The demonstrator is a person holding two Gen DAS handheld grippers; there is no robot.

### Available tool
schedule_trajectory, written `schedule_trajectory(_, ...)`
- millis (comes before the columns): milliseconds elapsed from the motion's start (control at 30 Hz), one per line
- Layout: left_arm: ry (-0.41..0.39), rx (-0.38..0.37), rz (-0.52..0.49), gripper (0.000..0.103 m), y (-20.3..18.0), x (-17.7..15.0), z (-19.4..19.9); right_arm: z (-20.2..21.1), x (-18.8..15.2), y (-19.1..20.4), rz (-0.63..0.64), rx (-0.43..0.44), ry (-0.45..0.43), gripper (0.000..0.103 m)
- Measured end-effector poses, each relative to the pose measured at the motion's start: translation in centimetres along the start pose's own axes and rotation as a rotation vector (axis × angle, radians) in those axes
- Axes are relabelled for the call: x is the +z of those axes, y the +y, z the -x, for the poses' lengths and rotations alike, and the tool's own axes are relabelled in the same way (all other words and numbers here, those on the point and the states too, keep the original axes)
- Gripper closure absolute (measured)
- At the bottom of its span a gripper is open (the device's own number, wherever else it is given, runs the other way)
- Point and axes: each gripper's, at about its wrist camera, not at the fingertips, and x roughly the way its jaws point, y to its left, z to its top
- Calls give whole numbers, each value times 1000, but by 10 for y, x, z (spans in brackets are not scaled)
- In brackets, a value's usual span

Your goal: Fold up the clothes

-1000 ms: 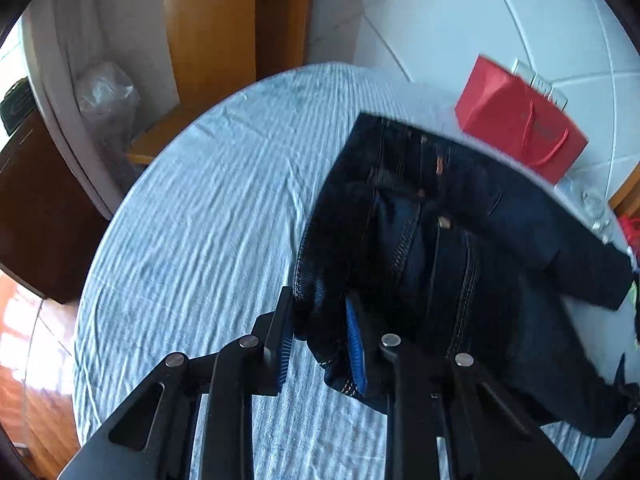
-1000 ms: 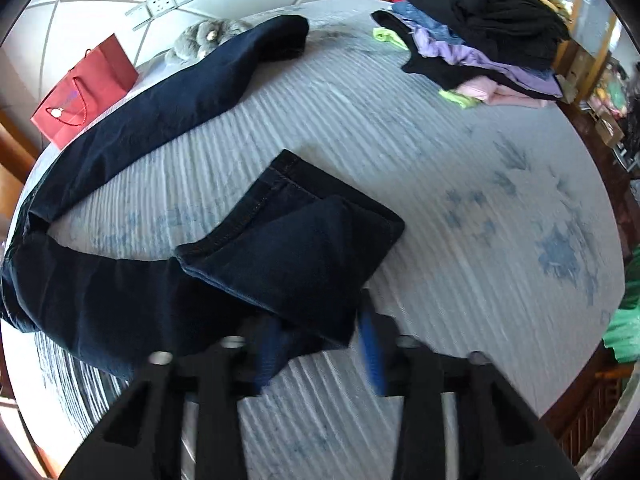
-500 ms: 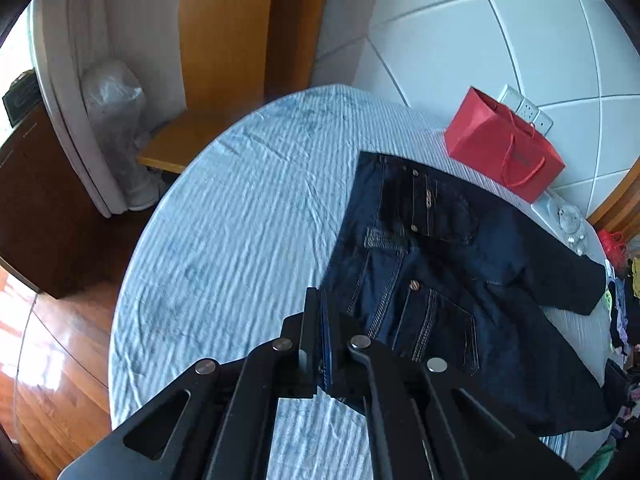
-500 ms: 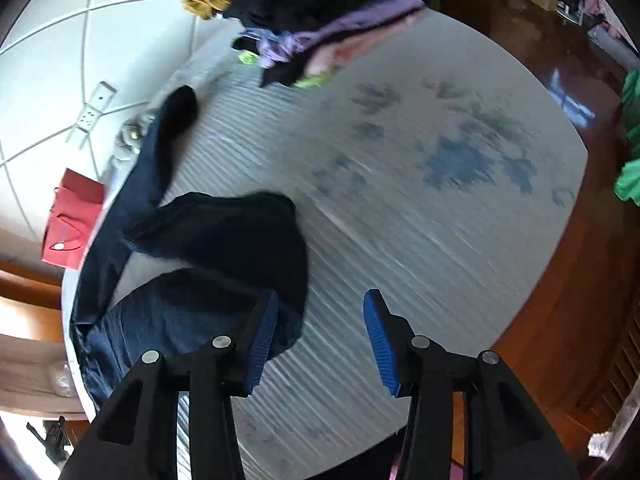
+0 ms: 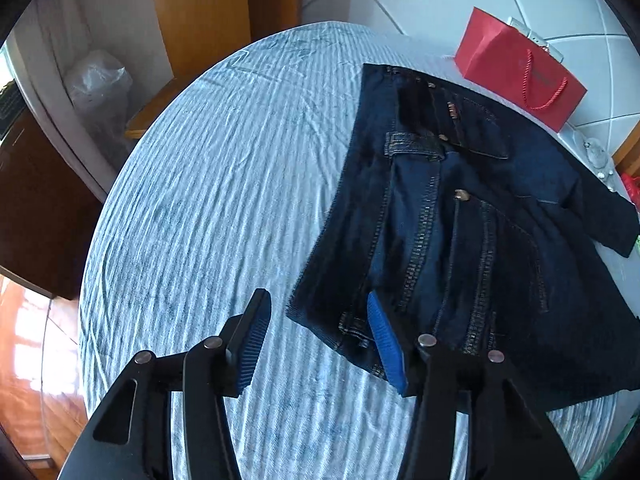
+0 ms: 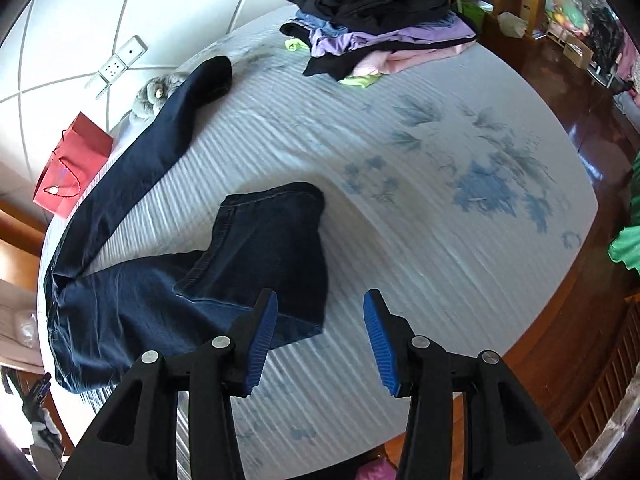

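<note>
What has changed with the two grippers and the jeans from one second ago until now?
The left gripper held the waist of the jeans, pinched it shut, and its jaws have just opened: the waist now lies flat on the bed. The right gripper let go of the folded trouser leg, which now lies on the bed. The red bag and the clothes pile stayed.

a bed (image 6: 460,240) with a pale blue striped sheet, flower-printed at the right of the right wrist view, fills both frames. behind it stands a white padded headboard wall (image 6: 80,20) with a socket panel (image 6: 120,62). wooden panelling (image 5: 200,12) rises upper left in the left wrist view. glossy dark wood floor (image 6: 576,92) reflects daylight.
</note>
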Motion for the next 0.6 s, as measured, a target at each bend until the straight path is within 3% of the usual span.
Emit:
schedule_trajectory(100,50,-9,23,52,2,-2,-21,-2,-2,10,13,15,14,58)
schedule_trajectory(300,24,-65,95,44,-6,-9,-20,4,-6,33,105,4,-33,58)
schedule_trajectory(367,25,-43,76,44,-11,-9,-21,6,-8,48,182,-17,-55,54)
schedule_trajectory(400,26,-34,68,49,-14,-9,-21,4,-9,56,215,-31,-64,52)
schedule_trajectory(433,28,-38,67,69,-17,-9,-20,3,-9,63,248,-44,-72,52)
schedule_trajectory(467,33,-43,72,79,-21,-9,-20,0,-9,72,295,-67,-73,52)
schedule_trajectory(600,36,-41,96,83,-30,-9,-16,-20,-17,106,527,-196,-61,51)
